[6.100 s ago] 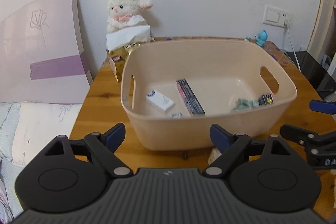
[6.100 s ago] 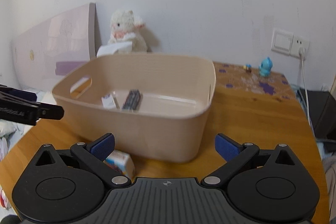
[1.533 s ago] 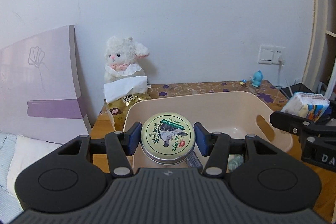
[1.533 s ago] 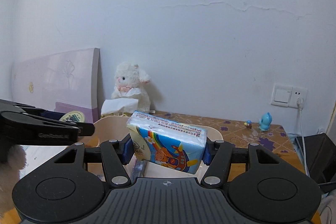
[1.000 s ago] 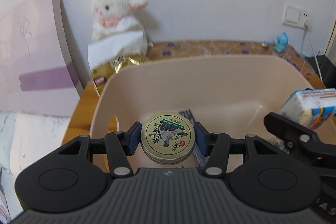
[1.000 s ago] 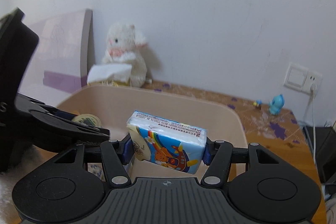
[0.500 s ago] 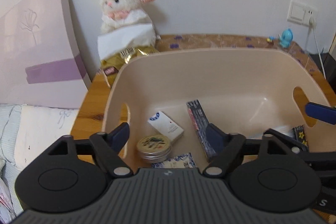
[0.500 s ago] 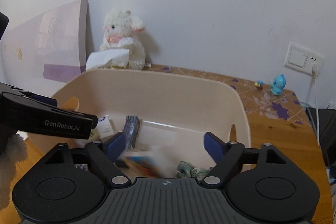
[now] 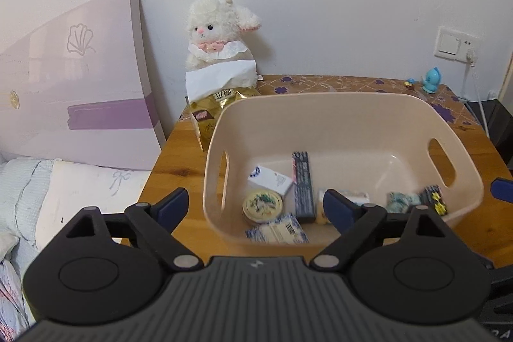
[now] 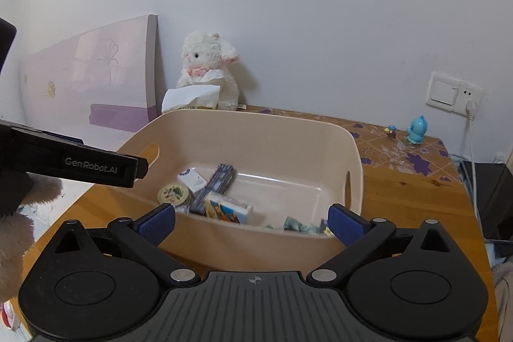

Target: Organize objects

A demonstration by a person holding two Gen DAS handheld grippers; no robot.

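Observation:
A beige plastic basket (image 9: 340, 104) (image 10: 333, 133) stands on the wooden table. Inside lie a round tin (image 9: 263, 206) (image 10: 173, 194), a tissue pack with a cartoon print (image 10: 228, 211) (image 9: 344, 197), a white box (image 9: 272, 180), a dark long box (image 9: 303, 181) (image 10: 214, 186), a blue-white packet (image 9: 277, 232) and small items at the right (image 9: 416, 199). My left gripper (image 9: 255, 207) is open and empty above the basket's near left corner. My right gripper (image 10: 251, 221) is open and empty above the basket's near wall.
A white plush lamb (image 9: 218, 37) (image 10: 208, 72) and a gold tissue box (image 9: 218, 108) stand behind the basket at the wall. A pink-purple board (image 9: 80, 104) leans at the left beside a bed (image 9: 64, 197). A blue figurine (image 9: 431, 80) and a wall socket (image 10: 453, 92) are at the right.
Both grippers opened and dropped their loads into the basket: the tin from the left, the tissue pack from the right. Both have since drawn back and up from the basket.

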